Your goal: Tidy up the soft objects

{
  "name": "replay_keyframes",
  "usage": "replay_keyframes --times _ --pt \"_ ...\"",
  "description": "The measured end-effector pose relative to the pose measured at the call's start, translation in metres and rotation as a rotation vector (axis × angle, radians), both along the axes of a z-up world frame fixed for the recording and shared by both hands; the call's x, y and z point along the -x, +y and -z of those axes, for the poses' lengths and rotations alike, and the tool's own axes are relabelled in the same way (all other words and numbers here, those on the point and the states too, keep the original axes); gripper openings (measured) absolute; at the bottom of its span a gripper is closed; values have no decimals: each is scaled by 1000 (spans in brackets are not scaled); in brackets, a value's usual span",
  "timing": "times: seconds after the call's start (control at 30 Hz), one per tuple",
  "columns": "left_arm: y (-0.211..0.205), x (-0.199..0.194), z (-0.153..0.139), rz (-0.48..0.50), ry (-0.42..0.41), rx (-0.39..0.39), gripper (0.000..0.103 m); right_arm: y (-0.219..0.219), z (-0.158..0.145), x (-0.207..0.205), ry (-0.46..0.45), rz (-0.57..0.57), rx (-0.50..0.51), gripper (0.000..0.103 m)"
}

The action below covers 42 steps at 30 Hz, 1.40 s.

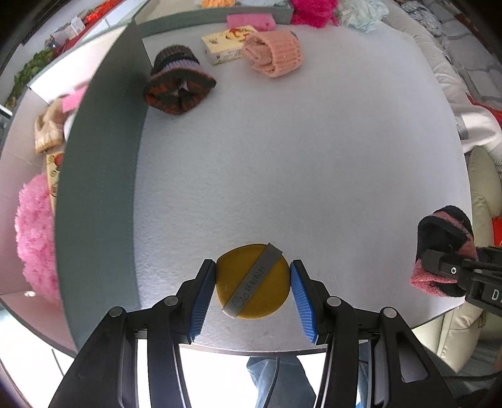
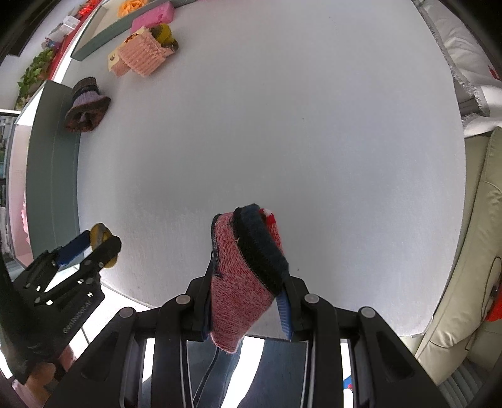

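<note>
A round yellow powder puff (image 1: 269, 295) with a grey ribbon band hangs over the white table's near edge. My left gripper (image 1: 252, 266) is shut on it, one blue pad against each side. The right wrist view shows this gripper (image 2: 102, 246) at lower left with the puff (image 2: 99, 233) edge-on. A pink and black knitted piece (image 2: 241, 282) is clamped in my right gripper (image 2: 248, 270), which is shut on it; the knit hides the fingertips. In the left wrist view the same piece (image 1: 439, 238) hangs at the far right in that gripper (image 1: 437, 262).
A dark striped knitted hat (image 1: 178, 84) lies against a grey-green tray wall (image 1: 97, 188). Further back are a peach knitted roll (image 1: 273, 53), a yellow box (image 1: 222, 44) and a pink sponge (image 1: 251, 20). A pink fluffy thing (image 1: 34, 235) lies beyond the wall. A cream sofa (image 2: 470, 251) stands on the right.
</note>
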<state>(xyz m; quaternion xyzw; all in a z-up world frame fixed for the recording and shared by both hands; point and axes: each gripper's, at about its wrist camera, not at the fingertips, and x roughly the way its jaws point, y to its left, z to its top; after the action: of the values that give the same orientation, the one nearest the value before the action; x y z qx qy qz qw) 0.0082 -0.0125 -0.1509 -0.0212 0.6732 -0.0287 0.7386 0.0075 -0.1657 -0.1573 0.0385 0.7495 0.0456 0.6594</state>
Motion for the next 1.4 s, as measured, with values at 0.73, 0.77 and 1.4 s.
replay_keyframes --times 0.73,0.77,1.4 --pt "22 11 -46 -8 -120 47 50 19 -25 -35 -82 -79 32 35" --pt "24 11 -48 -11 -125 50 50 24 -24 -34 -86 -84 34 35" --pt "71 11 -82 -112 -230 77 50 55 -84 -43 -146 -188 52 35"
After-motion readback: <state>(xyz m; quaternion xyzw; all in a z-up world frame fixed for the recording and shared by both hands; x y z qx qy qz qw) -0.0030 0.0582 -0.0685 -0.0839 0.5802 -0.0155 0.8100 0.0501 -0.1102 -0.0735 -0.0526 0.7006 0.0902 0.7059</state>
